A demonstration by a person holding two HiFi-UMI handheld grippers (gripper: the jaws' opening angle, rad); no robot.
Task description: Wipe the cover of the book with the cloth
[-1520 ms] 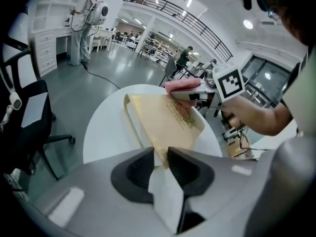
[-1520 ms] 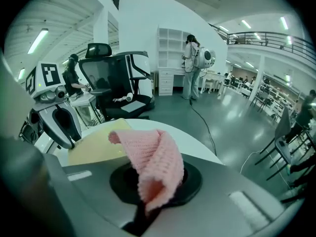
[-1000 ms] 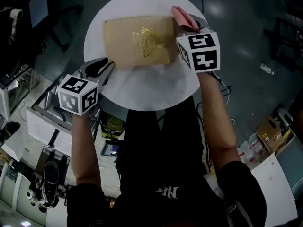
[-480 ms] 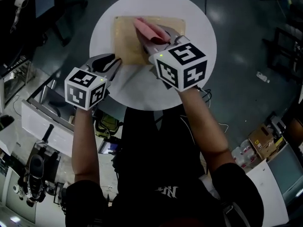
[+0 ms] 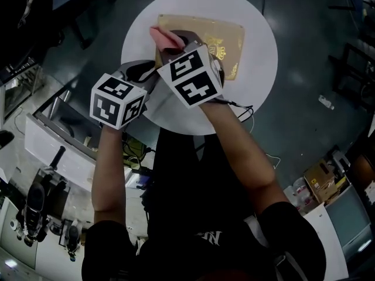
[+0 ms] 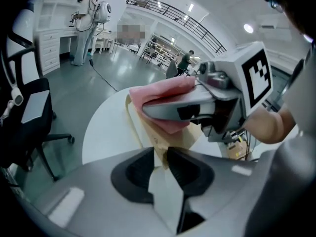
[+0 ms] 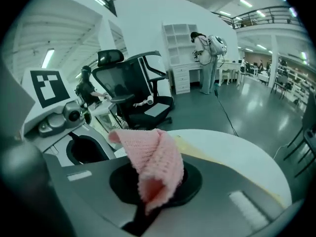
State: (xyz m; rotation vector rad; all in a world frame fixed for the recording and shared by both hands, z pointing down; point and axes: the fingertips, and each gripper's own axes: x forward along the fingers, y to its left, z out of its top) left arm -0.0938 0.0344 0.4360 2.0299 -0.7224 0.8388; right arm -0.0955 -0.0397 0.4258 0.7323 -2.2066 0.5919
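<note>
A tan book with a gold emblem [image 5: 225, 37] lies on the round white table [image 5: 258, 69]. My right gripper [image 5: 176, 44] is shut on a folded pink knitted cloth [image 5: 165, 37], which rests on the book's left end. In the right gripper view the cloth [image 7: 154, 164] sticks up from between the jaws of the right gripper [image 7: 155, 184]. My left gripper [image 5: 145, 70] sits at the book's near left corner. In the left gripper view a tan corner of the book [image 6: 148, 132] runs into the narrow gap of the left gripper [image 6: 160, 157], under the cloth [image 6: 163, 90].
A black office chair [image 7: 133, 95] stands beyond the table's left side. Work benches with tools [image 5: 47, 163] lie at the left and cardboard boxes [image 5: 322, 174] on the floor at the right. A cable [image 5: 243, 109] hangs off the table's near edge. A person [image 7: 207, 58] stands far off.
My right gripper has carried the cloth leftward across the cover, from the book's right end to its left end. The left gripper has stayed at the book's near left corner.
</note>
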